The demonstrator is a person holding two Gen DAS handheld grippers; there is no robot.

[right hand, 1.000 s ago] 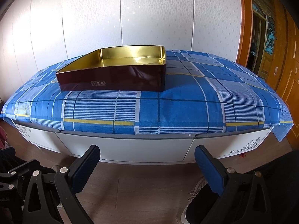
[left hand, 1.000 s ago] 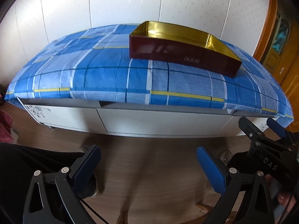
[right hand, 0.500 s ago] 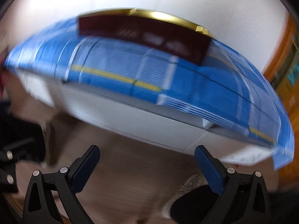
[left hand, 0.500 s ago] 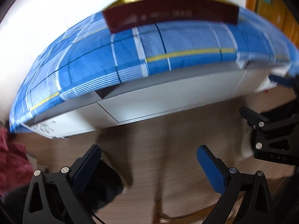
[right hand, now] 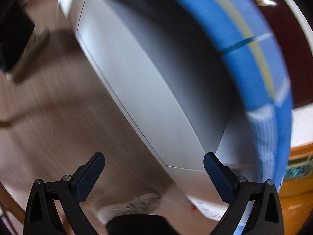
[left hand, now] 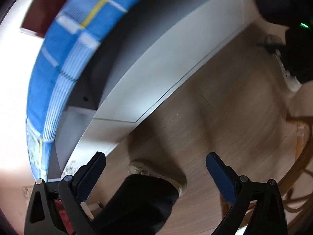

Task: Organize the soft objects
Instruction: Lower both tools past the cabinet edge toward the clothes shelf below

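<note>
Underfoot, the wooden floor [left hand: 225, 107] filled most of both wrist views, which were tilted hard and smeared by blur. Above it ran the white cabinet [left hand: 156, 62] with its drawer fronts, seen slanting from lower left to upper right in the left wrist view and from upper left to lower right in the right wrist view. Over the cabinet's top edge hung the blue checked cloth [left hand: 58, 62] with white and yellow stripes, covering the tabletop. On that cloth sat the dark red box [left hand: 43, 9], pushed to the upper left corner of the left wrist view and to the upper right corner of the right wrist view [right hand: 289, 39]; only its outer wall showed, and its inside could not be seen. No soft object could be made out in either view. A black trouser leg [left hand: 140, 201] and a light shoe [left hand: 148, 171] stood on the floor near the left gripper [left hand: 155, 165]. The left gripper's blue-padded fingers [left hand: 92, 172] were spread wide with nothing between them. The right gripper [right hand: 153, 165] was likewise wide apart and empty, its fingers [right hand: 217, 174] framing the cabinet's lower edge and another light shoe [right hand: 137, 203].
</note>
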